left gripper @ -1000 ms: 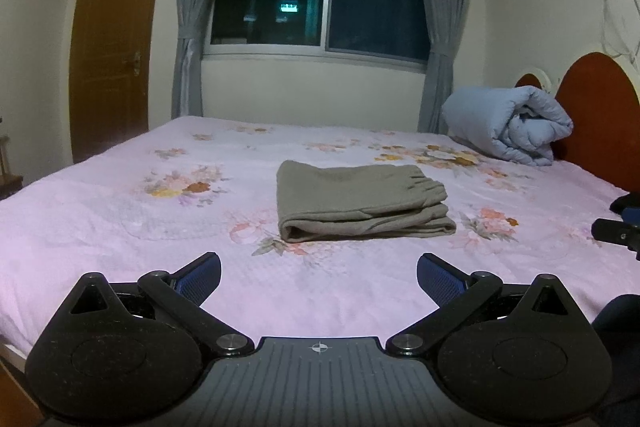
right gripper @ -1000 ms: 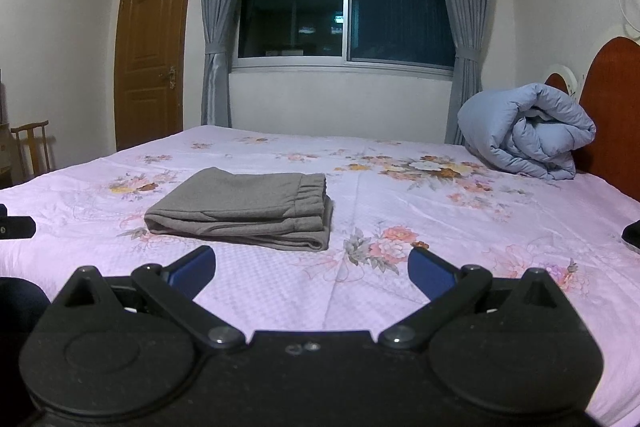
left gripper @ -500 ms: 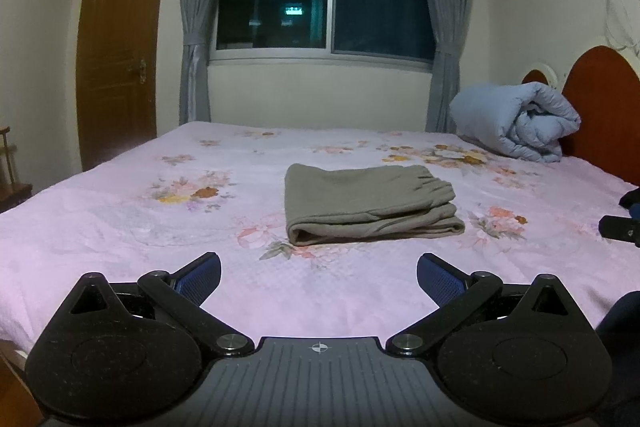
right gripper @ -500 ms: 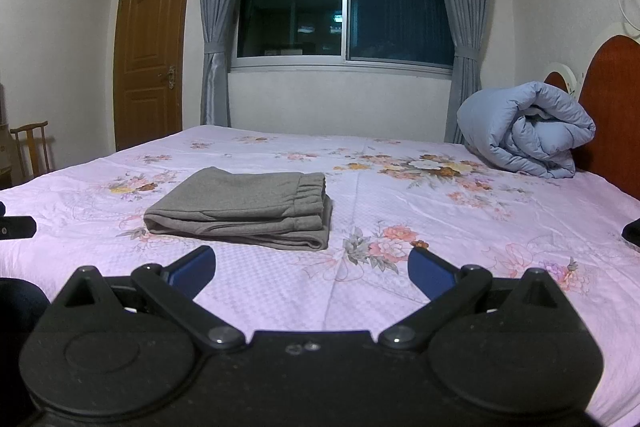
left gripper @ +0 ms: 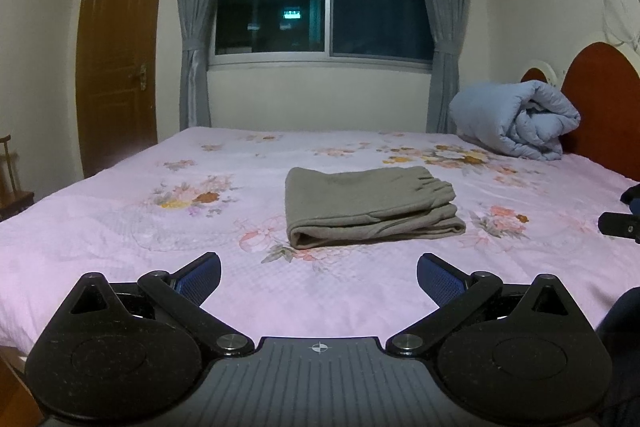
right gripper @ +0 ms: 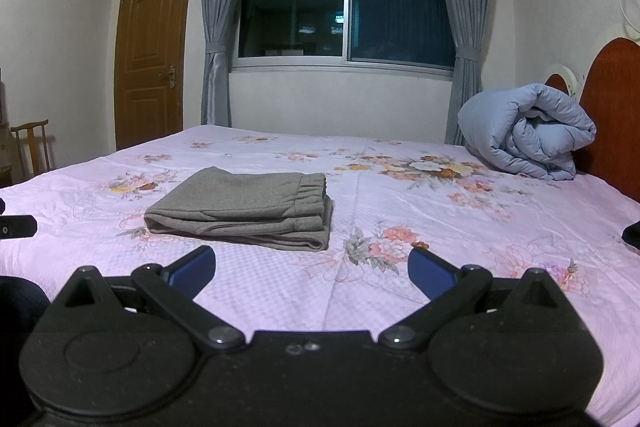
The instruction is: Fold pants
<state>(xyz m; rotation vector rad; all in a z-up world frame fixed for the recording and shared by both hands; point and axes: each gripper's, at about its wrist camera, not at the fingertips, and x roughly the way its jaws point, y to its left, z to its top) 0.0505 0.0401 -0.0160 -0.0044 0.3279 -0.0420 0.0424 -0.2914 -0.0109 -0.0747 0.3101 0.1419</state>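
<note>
The left gripper (left gripper: pixel 319 273) hangs above the bed's (left gripper: pixel 120 223) near edge, jaws wide apart and empty. The right gripper (right gripper: pixel 312 269) does the same. Neither touches the pants (left gripper: pixel 370 205), which lie mid-bed, well apart from both. The folding looks done; the best move is probably to pull straight back without brushing the stack. The pants are grey, folded into a flat layered rectangle, elastic waistband to the right.

Pants (left gripper: pixel 368 207) on bed (left gripper: pixel 120 227), quilt (left gripper: pixel 516 123) behind.
</note>
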